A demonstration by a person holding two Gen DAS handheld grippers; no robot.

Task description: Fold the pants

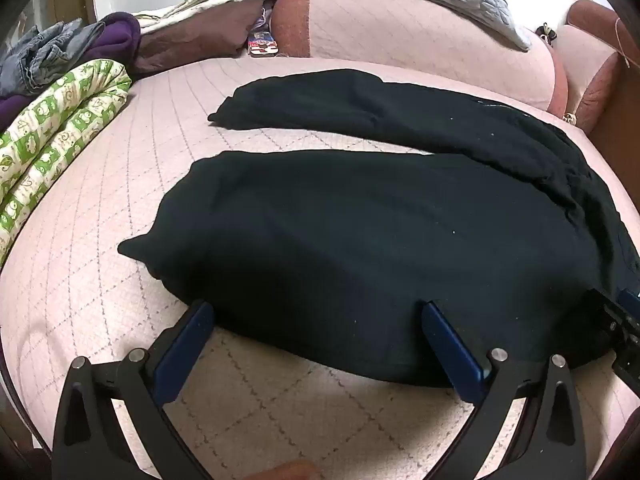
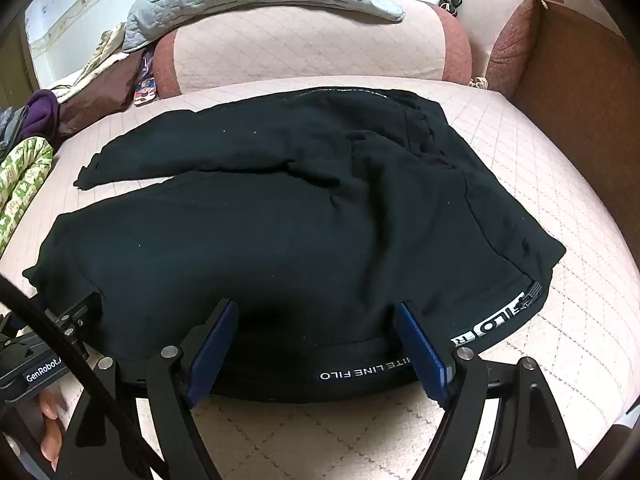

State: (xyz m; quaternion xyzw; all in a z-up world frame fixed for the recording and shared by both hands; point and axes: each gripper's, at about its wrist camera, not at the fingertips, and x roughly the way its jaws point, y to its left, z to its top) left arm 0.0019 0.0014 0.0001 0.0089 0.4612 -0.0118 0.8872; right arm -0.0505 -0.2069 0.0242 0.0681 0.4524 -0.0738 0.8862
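My left tool (image 1: 316, 316) and right tool (image 2: 316, 316) gape wide, empty, at the pants' (image 1: 360, 240) near edge; next, pinch and fold far.

Soft daylight, sharp centre, bulging fisheye edges (dark vignetted corners), faint shadows

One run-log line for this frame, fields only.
pants: flat on bed, legs apart | left hand-held gripper: open at leg edge | right hand-held gripper: open at waistband | fold: not begun
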